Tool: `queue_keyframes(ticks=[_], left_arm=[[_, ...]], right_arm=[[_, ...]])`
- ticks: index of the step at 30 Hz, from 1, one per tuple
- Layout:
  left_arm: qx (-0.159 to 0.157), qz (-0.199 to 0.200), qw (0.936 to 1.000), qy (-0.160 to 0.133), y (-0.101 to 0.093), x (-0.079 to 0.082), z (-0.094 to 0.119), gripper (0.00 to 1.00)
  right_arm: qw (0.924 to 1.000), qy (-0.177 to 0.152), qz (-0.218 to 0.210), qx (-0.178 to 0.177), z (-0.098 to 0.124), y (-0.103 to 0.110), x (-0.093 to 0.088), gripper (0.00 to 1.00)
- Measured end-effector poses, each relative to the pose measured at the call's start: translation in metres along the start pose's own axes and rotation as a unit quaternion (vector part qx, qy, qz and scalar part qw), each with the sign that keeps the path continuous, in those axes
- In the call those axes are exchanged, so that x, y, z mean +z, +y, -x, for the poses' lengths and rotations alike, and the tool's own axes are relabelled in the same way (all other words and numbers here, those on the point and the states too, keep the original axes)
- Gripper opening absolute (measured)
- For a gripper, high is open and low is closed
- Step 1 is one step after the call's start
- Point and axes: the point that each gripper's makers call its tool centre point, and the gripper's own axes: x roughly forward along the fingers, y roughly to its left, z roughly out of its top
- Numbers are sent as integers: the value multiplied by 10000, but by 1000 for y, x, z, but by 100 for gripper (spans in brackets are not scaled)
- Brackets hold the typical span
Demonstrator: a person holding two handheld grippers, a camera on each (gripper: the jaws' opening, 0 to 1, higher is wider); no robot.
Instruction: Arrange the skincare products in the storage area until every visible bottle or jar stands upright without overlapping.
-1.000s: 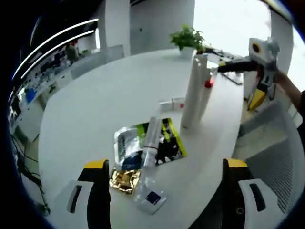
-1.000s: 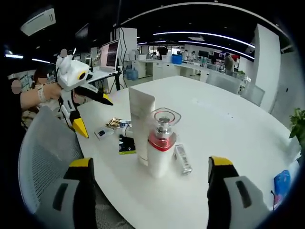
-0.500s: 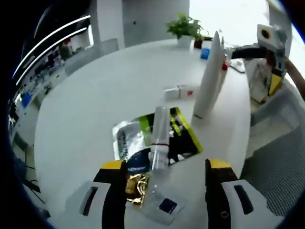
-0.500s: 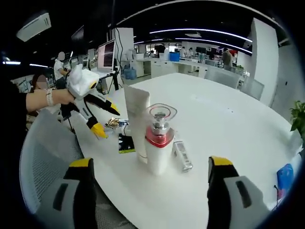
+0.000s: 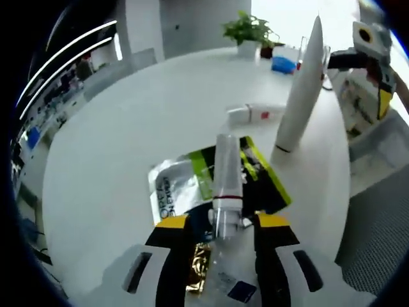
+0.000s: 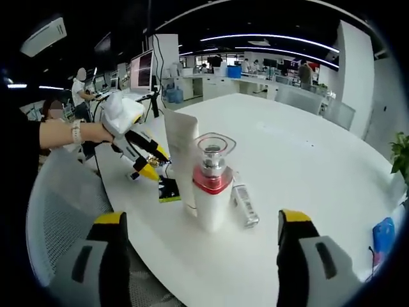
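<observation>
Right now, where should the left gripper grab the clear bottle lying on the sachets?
Grip the clear bottle across its lower body, just above the dark band, coming along its length from the cap end. It lies flat, cap between the left gripper jaws, which already straddle it.

two tubes (image 5: 301, 89), one pump bottle (image 6: 209, 185), two sachets (image 5: 217, 180)

white table (image 6: 307, 160), mesh chair (image 6: 57, 211), ceiling strip lights (image 6: 281, 46)
</observation>
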Motion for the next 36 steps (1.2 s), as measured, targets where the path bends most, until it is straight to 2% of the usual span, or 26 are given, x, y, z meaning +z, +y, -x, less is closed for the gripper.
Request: queue_keyframes(ticks=[2, 10, 15, 21, 27, 31, 33, 36], left_arm=[[67, 73, 9999, -29, 2, 0, -2, 35], [45, 52, 10000, -41, -2, -3, -5, 20], [63, 69, 9999, -103, -1, -3, -4, 18], [43, -278, 9996, -73, -3, -3, -1, 16], [-126, -9, 9997, -214, -6, 6, 9, 15], [-74, -70, 9997, -225, -5, 7, 15, 15], [-104, 108, 9993, -334, -6, 11, 19, 15], [-103, 180, 9990, -400, -6, 15, 25, 15]], right_arm=[[10000, -72, -51, 4, 1, 0, 2, 97], [10000, -33, -89, 8, 4, 4, -3, 96], [9999, -34, -142, -2, 4, 5, -3, 95], [9999, -11, -112, 48, 2, 12, -4, 94], [9998, 12, -108, 137, 1, 20, -6, 92], [9998, -9, -123, 148, 1, 23, -6, 91], [9998, -29, -79, 154, 1, 25, -6, 89], [9997, -28, -29, 256, -1, 30, -7, 83]])
